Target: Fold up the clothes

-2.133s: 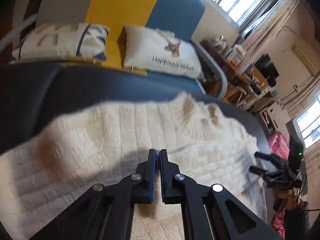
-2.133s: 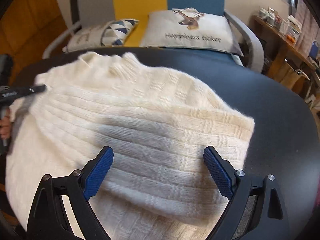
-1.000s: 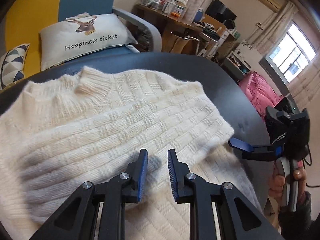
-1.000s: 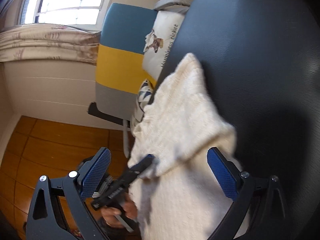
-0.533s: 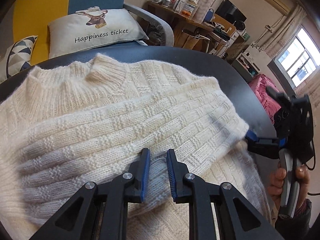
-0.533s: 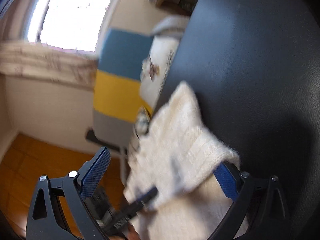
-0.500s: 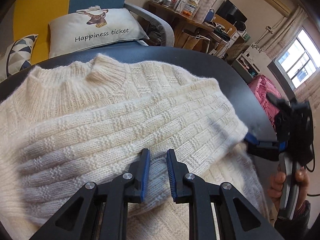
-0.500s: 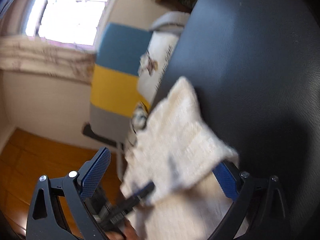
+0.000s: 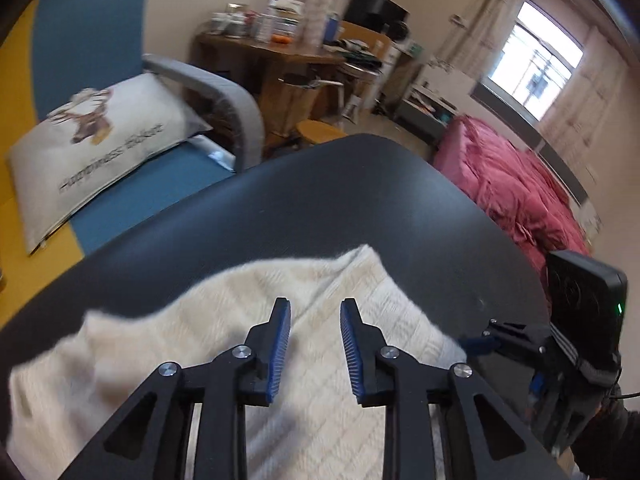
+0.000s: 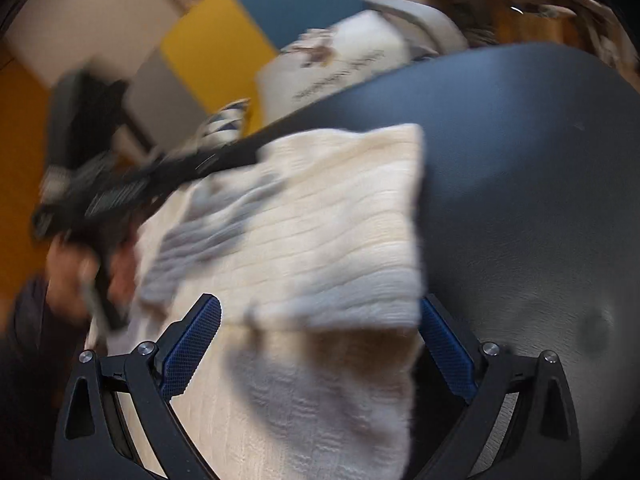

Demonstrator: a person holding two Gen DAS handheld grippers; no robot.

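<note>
The cream sweater (image 9: 200, 340) lies on the dark table (image 9: 320, 200), and one part of it is folded over the rest, so it has two layers.

A moment ago the left tongs (image 9: 315, 304) were almost shut, low over the middle of the sweater. Now they have swung over to the sweater's right side and they are opening. Nothing is between them, and the sweater is just under them. I think this means one fold is done and they are letting go, ready for the next fold.

The right tongs (image 10: 320, 304) are spread wide at the right edge of the sweater. The folded edge sits in the gap between them, but the pads do not seem to pinch it, so they hold nothing. This view is blurry.

Far behind the sweater, on the left, a white pillow (image 9: 100, 140) with a deer on it lies on a blue and yellow sofa (image 9: 92, 32). Far to the right of the sweater is a pink blanket (image 9: 520, 184).

I see no basket or box near the sweater. It will likely stay on the table when it is all folded
</note>
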